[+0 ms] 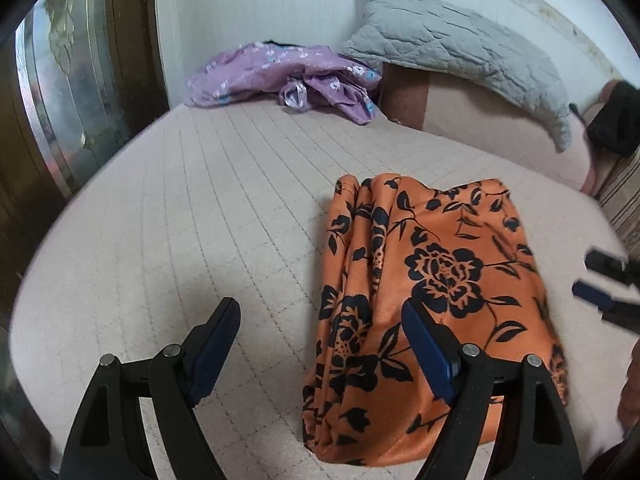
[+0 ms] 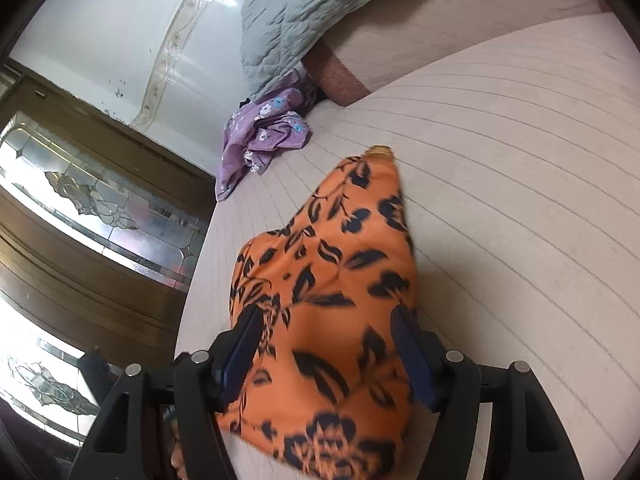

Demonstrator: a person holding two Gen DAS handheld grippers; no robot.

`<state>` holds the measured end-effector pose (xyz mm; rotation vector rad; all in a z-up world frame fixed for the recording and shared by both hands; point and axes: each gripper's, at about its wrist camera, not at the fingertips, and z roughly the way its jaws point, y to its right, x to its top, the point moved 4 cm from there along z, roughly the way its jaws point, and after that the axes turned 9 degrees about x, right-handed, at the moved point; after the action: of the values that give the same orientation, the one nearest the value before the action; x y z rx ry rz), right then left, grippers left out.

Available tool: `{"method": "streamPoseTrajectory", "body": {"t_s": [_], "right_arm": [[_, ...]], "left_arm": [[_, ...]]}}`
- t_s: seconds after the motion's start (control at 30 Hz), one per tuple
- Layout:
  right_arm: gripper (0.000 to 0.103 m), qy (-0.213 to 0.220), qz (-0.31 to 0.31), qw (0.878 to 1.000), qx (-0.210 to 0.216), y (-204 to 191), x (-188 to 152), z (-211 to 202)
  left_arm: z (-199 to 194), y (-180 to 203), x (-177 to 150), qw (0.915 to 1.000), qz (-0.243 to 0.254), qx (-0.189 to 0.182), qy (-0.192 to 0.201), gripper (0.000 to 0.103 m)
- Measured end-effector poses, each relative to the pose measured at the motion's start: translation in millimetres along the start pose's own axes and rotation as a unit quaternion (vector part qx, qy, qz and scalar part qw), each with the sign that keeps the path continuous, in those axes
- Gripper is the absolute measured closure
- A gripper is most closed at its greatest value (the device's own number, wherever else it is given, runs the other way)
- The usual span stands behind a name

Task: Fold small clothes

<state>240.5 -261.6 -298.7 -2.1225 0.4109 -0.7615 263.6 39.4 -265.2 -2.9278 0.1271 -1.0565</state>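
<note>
An orange garment with black flowers (image 1: 432, 288) lies folded in a long strip on the beige quilted bed (image 1: 192, 216). My left gripper (image 1: 320, 320) is open just above its near left edge, one finger over the bed, the other over the cloth, holding nothing. My right gripper (image 2: 326, 336) is open, its fingers wide on either side of the same garment (image 2: 332, 280); it also shows at the right edge of the left wrist view (image 1: 600, 280).
A crumpled purple floral garment (image 1: 288, 80) lies at the far side of the bed by the wall. A grey quilted pillow (image 1: 460, 44) rests on a folded pink blanket (image 1: 480, 120). A wooden wardrobe with glass panels (image 1: 60, 92) stands left.
</note>
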Motion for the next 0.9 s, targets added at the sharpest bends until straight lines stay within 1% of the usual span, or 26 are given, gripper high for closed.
{"method": "streamPoseTrajectory", "body": {"t_s": [0.03,0.13,0.17,0.2,0.23,0.3,0.33,0.37,0.43,0.5,0.53,0.6,0.67,0.7,0.73,0.8,0.9], "right_arm": [[0.032,0.003,0.010,1.000,0.004,3,-8,-11],[0.030,0.004,0.022,1.000,0.012,4,-12,-16],[0.030,0.004,0.025,0.999,0.021,3,-12,-15],[0.030,0.002,0.026,0.999,0.022,3,-12,-12],[0.030,0.001,0.027,0.999,0.024,3,-11,-9],[0.030,-0.001,0.029,0.999,0.027,3,-13,-7],[0.030,-0.010,0.035,0.999,0.033,3,-13,2],[0.030,-0.010,0.035,0.999,0.033,3,-13,2],[0.030,-0.020,0.033,0.999,0.033,3,-13,16],[0.030,-0.025,0.035,0.999,0.030,4,-12,24],[0.030,-0.025,0.035,0.999,0.030,4,-12,24],[0.030,-0.017,0.030,0.999,0.006,9,-9,31],[0.030,-0.014,0.028,1.000,-0.001,11,-7,31],[0.030,-0.007,0.021,1.000,-0.013,14,-3,32],[0.030,-0.007,0.021,1.000,-0.013,14,-3,32],[0.030,-0.011,0.019,0.999,-0.026,20,1,36],[0.030,-0.019,0.024,0.999,-0.030,25,0,41]], "left_arm": [[1,-4,2,0.9998,-0.013,-0.017,-0.006,0.020],[-1,-12,8,0.9953,-0.058,-0.077,-0.016,0.018],[0,-14,10,0.9936,-0.070,-0.087,-0.019,0.018],[-1,-15,10,0.9927,-0.078,-0.090,-0.018,0.018],[1,-15,12,0.9929,-0.083,-0.084,-0.016,0.018],[4,-11,15,0.9941,-0.075,-0.076,-0.018,0.018],[6,-7,16,0.9944,-0.065,-0.080,-0.022,0.018],[6,-5,17,0.9946,-0.058,-0.083,-0.024,0.018],[6,-1,18,0.9947,-0.046,-0.089,-0.023,0.018],[11,2,19,0.9936,-0.037,-0.102,-0.029,0.018],[15,4,18,0.9927,-0.033,-0.110,-0.036,0.017],[23,7,15,0.9911,-0.028,-0.118,-0.055,0.017],[30,13,12,0.9884,-0.022,-0.131,-0.074,0.017],[34,17,10,0.9884,-0.016,-0.129,-0.078,0.017],[36,19,9,0.9893,-0.010,-0.122,-0.080,0.017],[40,26,6,0.9898,0.004,-0.115,-0.084,0.017],[45,35,3,0.9905,0.022,-0.101,-0.091,0.017]]}}
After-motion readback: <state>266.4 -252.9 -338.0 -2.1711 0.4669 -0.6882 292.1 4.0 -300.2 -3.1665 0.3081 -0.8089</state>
